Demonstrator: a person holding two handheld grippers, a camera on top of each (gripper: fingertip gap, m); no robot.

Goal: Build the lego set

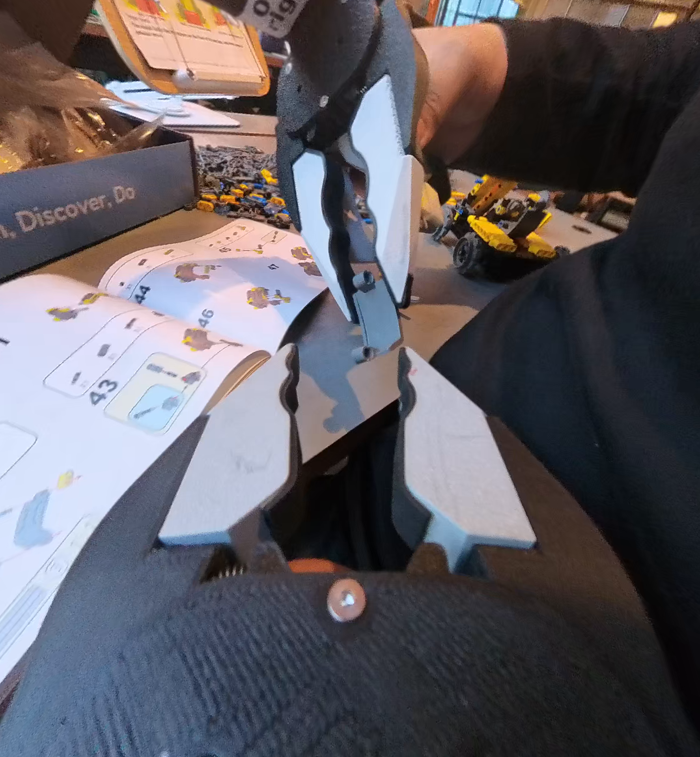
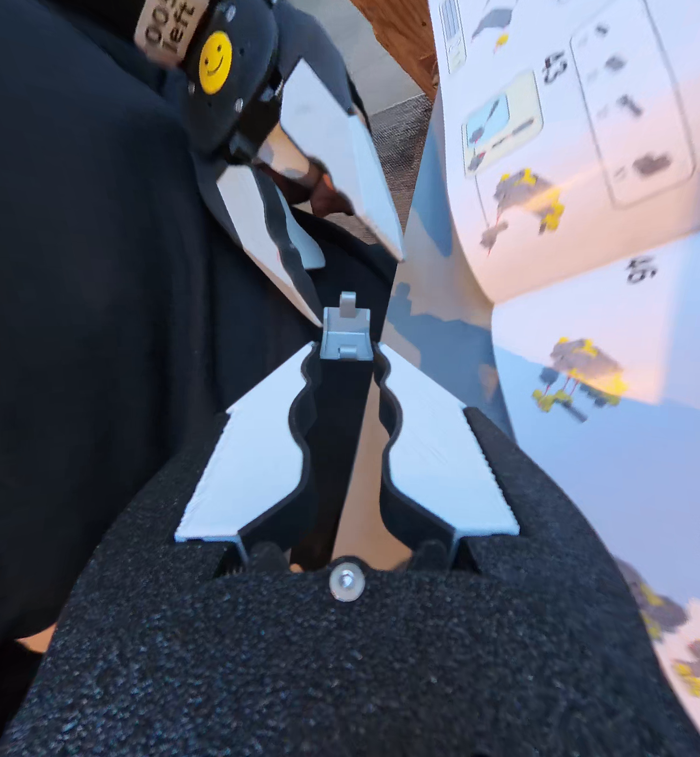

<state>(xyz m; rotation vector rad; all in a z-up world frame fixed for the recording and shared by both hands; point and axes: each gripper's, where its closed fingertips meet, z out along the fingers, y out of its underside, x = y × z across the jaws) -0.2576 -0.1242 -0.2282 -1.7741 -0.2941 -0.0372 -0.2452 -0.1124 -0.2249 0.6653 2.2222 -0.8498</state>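
My right gripper (image 2: pixel 346 347) is shut on a small grey plastic building piece (image 2: pixel 346 336) with a peg on its far end. In the left wrist view the right gripper (image 1: pixel 375 305) comes down from above and holds the grey piece (image 1: pixel 377 327) just beyond my left gripper's tips. My left gripper (image 1: pixel 346 356) is open and empty, jaws wide apart, right below the piece. In the right wrist view the left gripper (image 2: pixel 360 286) is open just behind the piece, with one fingertip (image 2: pixel 315 315) next to it.
An open instruction booklet (image 1: pixel 94 368) lies on the dark table (image 1: pixel 442 286) at the left; it also shows in the right wrist view (image 2: pixel 586 286). Behind it are a dark box (image 1: pixel 73 209), a pile of small parts (image 1: pixel 241 192), a yellow-and-black vehicle model (image 1: pixel 504 229) and a black sleeve (image 1: pixel 586 102). My left and right fingertips are right by each other.
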